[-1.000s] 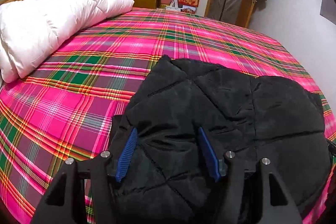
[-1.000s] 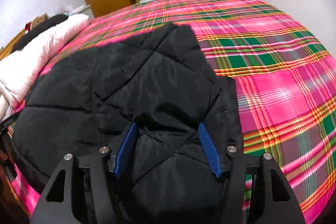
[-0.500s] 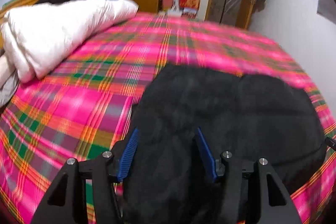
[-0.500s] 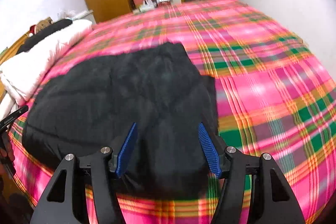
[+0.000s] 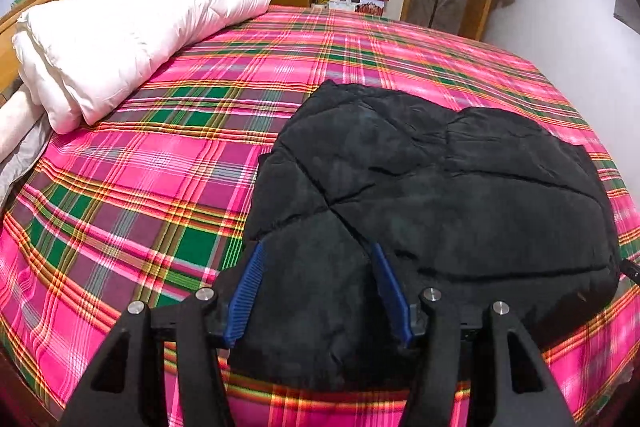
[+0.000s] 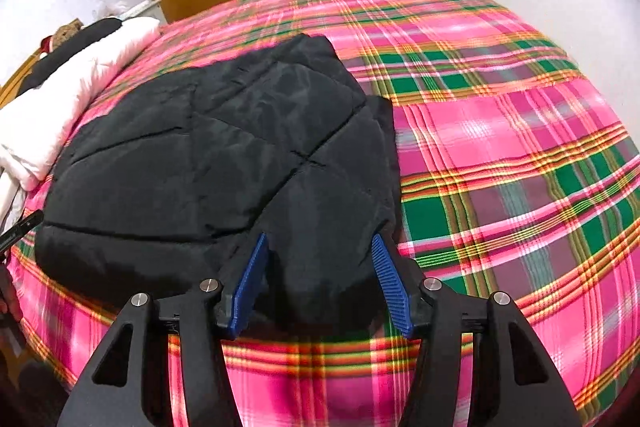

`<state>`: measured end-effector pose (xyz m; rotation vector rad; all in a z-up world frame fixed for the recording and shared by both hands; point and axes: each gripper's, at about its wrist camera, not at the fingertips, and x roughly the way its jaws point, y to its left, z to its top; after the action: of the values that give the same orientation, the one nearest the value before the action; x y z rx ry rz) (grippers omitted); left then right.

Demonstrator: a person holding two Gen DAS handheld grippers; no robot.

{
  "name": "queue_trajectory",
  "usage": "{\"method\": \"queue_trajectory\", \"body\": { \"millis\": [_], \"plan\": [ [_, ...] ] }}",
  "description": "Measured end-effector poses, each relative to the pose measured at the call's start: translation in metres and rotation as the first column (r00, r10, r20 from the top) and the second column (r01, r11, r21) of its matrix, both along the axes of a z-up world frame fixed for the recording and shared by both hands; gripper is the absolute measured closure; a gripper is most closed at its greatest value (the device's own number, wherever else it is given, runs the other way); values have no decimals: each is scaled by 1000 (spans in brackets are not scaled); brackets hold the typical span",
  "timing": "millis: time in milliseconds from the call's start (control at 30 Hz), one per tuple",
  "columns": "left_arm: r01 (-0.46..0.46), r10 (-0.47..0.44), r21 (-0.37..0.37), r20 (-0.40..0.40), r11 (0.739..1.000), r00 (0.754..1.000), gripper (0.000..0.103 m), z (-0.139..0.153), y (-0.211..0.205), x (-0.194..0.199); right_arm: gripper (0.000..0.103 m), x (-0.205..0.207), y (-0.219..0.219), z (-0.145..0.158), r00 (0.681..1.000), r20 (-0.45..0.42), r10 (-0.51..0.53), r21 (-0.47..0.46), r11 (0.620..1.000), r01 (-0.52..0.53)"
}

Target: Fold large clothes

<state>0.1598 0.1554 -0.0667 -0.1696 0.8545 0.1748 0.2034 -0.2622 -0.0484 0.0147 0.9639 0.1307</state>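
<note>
The folded black quilted jacket (image 5: 432,187) lies on the pink plaid bed (image 5: 160,179) near its front edge, while the left gripper (image 5: 318,291) hovers with fingers apart and the right gripper (image 6: 322,281) has fingers apart but closing, clamping nothing.

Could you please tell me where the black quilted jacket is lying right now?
The black quilted jacket lies folded on the pink plaid bedspread near the bed's near edge, right of the white duvet in the left wrist view.

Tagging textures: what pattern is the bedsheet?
Pink plaid bedsheet with green, yellow and orange stripes; clearest in the right wrist view.
</note>
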Motion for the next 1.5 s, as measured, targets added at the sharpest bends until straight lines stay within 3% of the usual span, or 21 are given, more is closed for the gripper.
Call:
{"method": "queue_trajectory", "body": {
  "millis": [200,700,1000,1100,1200,1500],
  "plan": [
    [-31,29,-24,-65,999,997,44,-26,4,-5,48,6,-5,-28,995,-98,-20,9,1000,21],
    [-11,11,-3,0,1000,1000,44,5,1,-9,48,0,9,5,1000,-6,21,36,999,-21],
    [34,-35,7,43,999,998,45,23,-1,24,48,29,22,12,998,29,51,18,999,-52],
    [89,-89,9,20,996,996,44,13,-9,48,48,47,24,-2,999,-15,42,13,999,-42],
    [75,-75,-10,-56,997,996,44,-13,-7,67,48,63,18,-22,996,-83,20,29,999,-17],
    [83,-83,-17,6,996,996,45,10,-1,63,48,60,18,7,999,11,34,41,999,-34]
  ]
}}
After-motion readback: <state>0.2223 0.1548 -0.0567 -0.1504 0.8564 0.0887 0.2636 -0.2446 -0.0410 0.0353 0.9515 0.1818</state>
